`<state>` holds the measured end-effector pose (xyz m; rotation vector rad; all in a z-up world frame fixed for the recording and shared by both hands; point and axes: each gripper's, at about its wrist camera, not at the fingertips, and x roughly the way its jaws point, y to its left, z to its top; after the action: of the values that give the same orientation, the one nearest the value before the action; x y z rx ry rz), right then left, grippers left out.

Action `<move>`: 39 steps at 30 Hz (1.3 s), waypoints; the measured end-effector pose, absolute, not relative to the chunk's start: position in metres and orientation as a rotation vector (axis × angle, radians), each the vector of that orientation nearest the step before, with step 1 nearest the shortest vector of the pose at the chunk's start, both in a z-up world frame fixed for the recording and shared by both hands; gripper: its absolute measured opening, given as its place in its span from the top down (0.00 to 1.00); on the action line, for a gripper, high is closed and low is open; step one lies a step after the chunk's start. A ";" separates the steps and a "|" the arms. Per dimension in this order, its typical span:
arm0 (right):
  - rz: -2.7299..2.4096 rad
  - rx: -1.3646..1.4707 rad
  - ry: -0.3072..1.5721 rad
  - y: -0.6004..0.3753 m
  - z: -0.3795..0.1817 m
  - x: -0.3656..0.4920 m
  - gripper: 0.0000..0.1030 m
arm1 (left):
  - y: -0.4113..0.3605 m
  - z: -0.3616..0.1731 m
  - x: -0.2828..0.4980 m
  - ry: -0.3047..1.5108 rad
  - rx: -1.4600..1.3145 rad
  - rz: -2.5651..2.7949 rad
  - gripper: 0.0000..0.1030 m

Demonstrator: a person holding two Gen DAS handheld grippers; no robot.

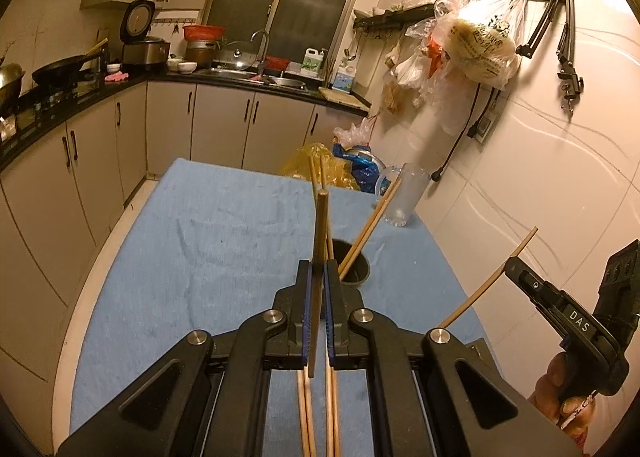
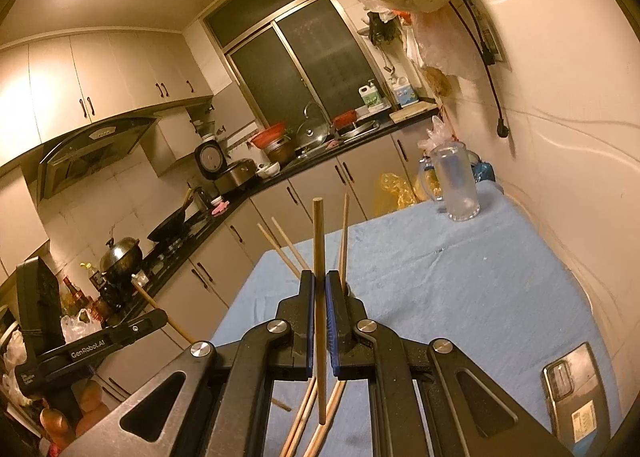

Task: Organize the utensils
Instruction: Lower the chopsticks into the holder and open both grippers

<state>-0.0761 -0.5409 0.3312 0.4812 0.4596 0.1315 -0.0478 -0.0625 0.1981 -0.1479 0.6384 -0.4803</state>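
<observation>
A dark round holder (image 1: 354, 263) sits on the blue-covered worktop (image 1: 200, 257) with a few chopsticks (image 1: 370, 227) already leaning out of it, so the sorting looks well under way. More loose chopsticks (image 1: 306, 417) lie flat on the cloth beneath the claws.

The left claw (image 1: 319, 281) is clenched on a chopstick (image 1: 320, 249), held close to upright just before the holder's mouth. The right claw (image 2: 319, 289) likewise grips a single chopstick (image 2: 319, 297), also near vertical, with the holder mostly hidden behind its fingers. Each claw shows in the other's camera off to the side, tilted, stick angled upward.

I'd judge the step in hand to be dropping these two sticks in. That calls for bringing each lower tip over the opening, then letting go without knocking the leaning ones. A clear pitcher (image 2: 456, 185) stands well apart at the far corner, a phone (image 2: 576, 405) near the front edge.
</observation>
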 end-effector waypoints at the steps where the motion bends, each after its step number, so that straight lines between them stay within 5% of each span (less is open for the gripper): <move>1: 0.133 0.482 0.456 -0.542 0.334 -0.075 0.94 | -0.063 0.200 -0.048 0.634 -0.145 -0.482 0.95; 25: 0.095 0.482 0.353 -0.566 0.394 -0.006 0.94 | -0.106 0.278 0.022 0.517 -0.183 -0.522 0.95; 39: 0.072 0.459 0.481 -0.552 0.340 0.063 0.94 | -0.122 0.214 0.081 0.643 -0.204 -0.510 0.95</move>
<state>0.0626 -0.5524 0.3405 0.4587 0.4806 0.0725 0.0809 -0.1219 0.2136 -0.2037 0.6432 -0.5098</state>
